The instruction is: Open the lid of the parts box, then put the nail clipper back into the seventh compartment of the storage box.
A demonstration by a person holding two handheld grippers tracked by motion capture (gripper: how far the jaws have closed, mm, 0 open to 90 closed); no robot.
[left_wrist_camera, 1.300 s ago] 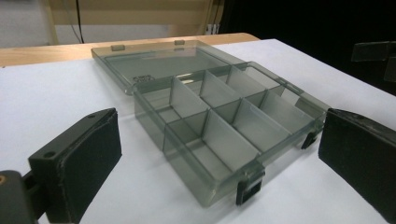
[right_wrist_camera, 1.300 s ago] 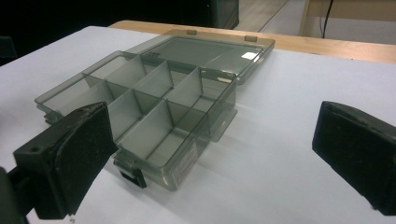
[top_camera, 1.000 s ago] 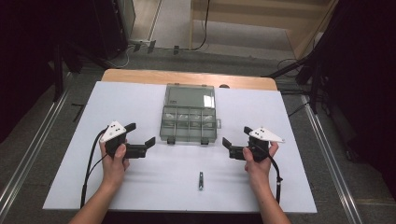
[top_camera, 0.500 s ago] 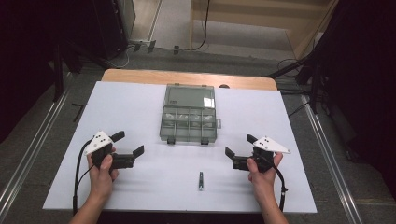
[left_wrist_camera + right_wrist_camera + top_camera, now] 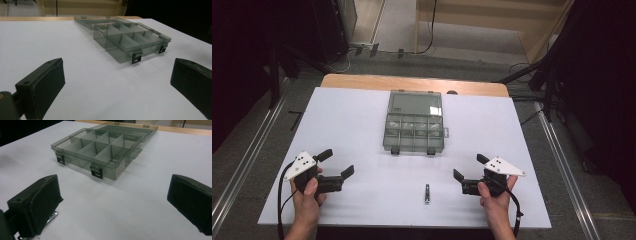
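A clear grey plastic box (image 5: 414,121) sits open in the middle of the white surface (image 5: 352,115), toward the far side. Its lid lies flat behind it, and the tray part is split into small compartments, which look empty as far as the pictures show. Two dark latches hang from its near wall.

The left gripper (image 5: 335,165) rests near the left near corner of the surface, held in the person's left hand (image 5: 308,197), with a grey three-cornered plate on top and a black cable trailing back toward the near edge. Its jaws stand wide apart and hold nothing. In the left gripper view the box (image 5: 127,37) lies ahead and a little to the right, well apart from the jaws, with bare surface between them.

The right gripper (image 5: 469,167) rests toward the right near corner, held in the person's right hand (image 5: 494,200). Its jaws are also spread wide with nothing between them. In the right gripper view the box (image 5: 100,147) lies ahead and to the left, well apart.

A small dark metal clip (image 5: 427,193) lies on the surface near the near edge, between the two grippers and closer to the right one. In the right gripper view a shiny bit of it (image 5: 50,218) peeks out just beside the left-hand jaw.
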